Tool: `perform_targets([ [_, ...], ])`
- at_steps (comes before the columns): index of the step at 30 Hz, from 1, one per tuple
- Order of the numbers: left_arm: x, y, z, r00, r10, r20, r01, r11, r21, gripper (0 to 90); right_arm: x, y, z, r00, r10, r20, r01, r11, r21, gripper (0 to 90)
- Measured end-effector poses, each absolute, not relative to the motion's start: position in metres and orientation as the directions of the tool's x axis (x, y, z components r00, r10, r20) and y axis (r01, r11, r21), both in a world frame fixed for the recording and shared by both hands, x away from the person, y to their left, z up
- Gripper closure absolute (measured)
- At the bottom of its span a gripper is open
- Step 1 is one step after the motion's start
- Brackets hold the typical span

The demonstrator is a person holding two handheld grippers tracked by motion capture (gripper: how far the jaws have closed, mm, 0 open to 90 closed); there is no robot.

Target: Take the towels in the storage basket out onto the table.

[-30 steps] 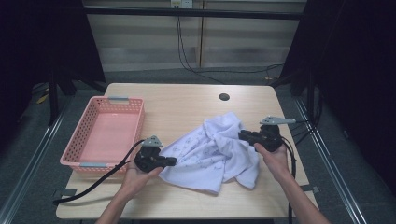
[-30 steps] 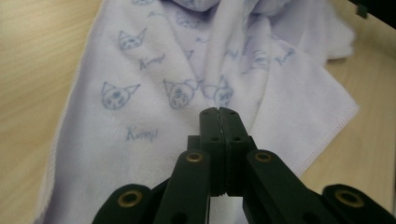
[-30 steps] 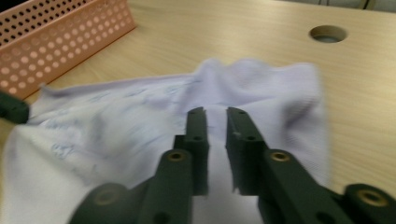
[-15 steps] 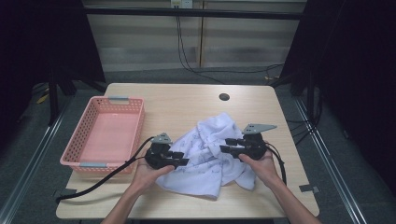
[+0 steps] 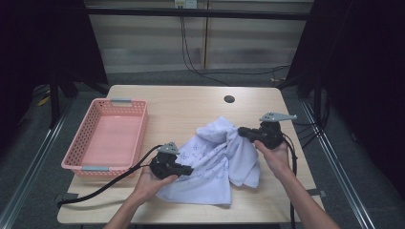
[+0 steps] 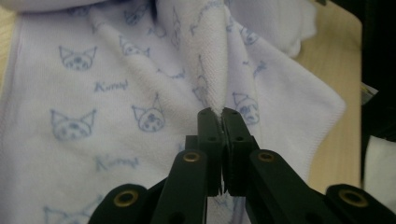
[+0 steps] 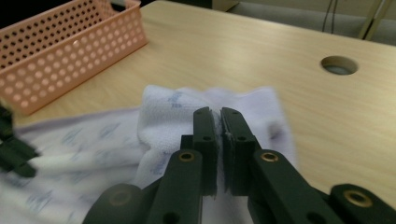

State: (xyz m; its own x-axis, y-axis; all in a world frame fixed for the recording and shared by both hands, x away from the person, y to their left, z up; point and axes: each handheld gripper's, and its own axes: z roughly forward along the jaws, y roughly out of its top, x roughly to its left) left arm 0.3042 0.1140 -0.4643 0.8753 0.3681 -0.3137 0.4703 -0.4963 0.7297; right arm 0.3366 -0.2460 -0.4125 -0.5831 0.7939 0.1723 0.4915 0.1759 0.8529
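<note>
A raised fold of the printed white towel (image 6: 140, 93) is pinched between the closed jaws of the left gripper (image 5: 187, 170), at the towel's edge nearest the pink basket (image 5: 90, 138). The right gripper (image 5: 242, 131), jaws just closed on cloth, holds the far edge. The towel lies crumpled beside the basket, strung slantwise between both grippers, the left one nearer the basket.

Wood table (image 5: 191, 102) w/ cable hole (image 5: 229, 99); grey floor (image 5: 28, 157); dark curtains (image 5: 43, 38).
</note>
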Motion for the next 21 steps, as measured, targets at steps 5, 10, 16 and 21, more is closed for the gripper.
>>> perform_targets([
  [5,0.291,0.132,-0.446,0.882,0.327,-0.339,0.461,-0.455,0.762,87.9,0.364,-0.261,-0.382,-0.526,0.841,0.124,0.462,0.16,0.872,86.1],
  [10,0.285,0.144,-0.437,0.881,0.347,-0.322,0.456,-0.44,0.774,84.6,0.396,-0.276,-0.357,-0.443,0.89,0.103,0.413,0.1,0.905,84.2],
  [16,0.295,0.143,-0.457,0.85,0.397,-0.346,0.506,-0.433,0.746,51.7,0.404,-0.269,-0.384,-0.462,0.878,0.124,0.474,0.126,0.872,50.6],
  [21,0.295,0.129,-0.472,0.868,0.356,-0.346,0.489,-0.49,0.722,46.7,0.38,-0.262,-0.4,-0.528,0.834,0.159,0.49,0.146,0.86,48.8],
])
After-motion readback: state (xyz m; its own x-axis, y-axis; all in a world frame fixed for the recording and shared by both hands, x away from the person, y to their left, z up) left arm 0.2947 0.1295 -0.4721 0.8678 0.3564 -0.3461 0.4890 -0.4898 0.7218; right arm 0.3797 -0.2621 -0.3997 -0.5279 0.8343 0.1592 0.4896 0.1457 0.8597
